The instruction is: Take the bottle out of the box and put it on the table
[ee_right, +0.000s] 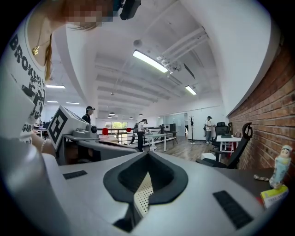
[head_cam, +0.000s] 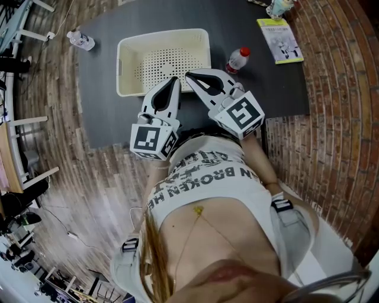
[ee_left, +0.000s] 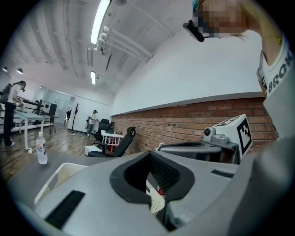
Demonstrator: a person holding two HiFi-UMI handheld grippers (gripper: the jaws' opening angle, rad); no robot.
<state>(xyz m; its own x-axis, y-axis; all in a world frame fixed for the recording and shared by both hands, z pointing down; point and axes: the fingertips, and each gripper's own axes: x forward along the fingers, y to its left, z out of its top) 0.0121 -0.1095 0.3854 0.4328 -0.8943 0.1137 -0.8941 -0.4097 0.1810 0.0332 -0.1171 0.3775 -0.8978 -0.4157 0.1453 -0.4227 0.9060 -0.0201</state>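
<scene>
A clear bottle with a red cap [head_cam: 238,60] stands upright on the dark table [head_cam: 260,83], just right of the cream perforated box [head_cam: 163,62]. The box looks empty inside. My left gripper [head_cam: 175,79] and right gripper [head_cam: 189,76] hover side by side over the box's near rim, tips almost meeting, both shut with nothing held. In the left gripper view the shut jaws [ee_left: 150,153] point over the box's rim [ee_left: 64,173]. In the right gripper view the shut jaws [ee_right: 148,153] show the perforated box wall [ee_right: 144,191] through their gap.
A second clear bottle [head_cam: 80,40] stands at the table's far left corner, seen too as a bottle [ee_left: 41,148] in the left gripper view. A booklet [head_cam: 280,40] and a small figurine [head_cam: 278,7] sit at the far right. Brick floor borders the table's right edge.
</scene>
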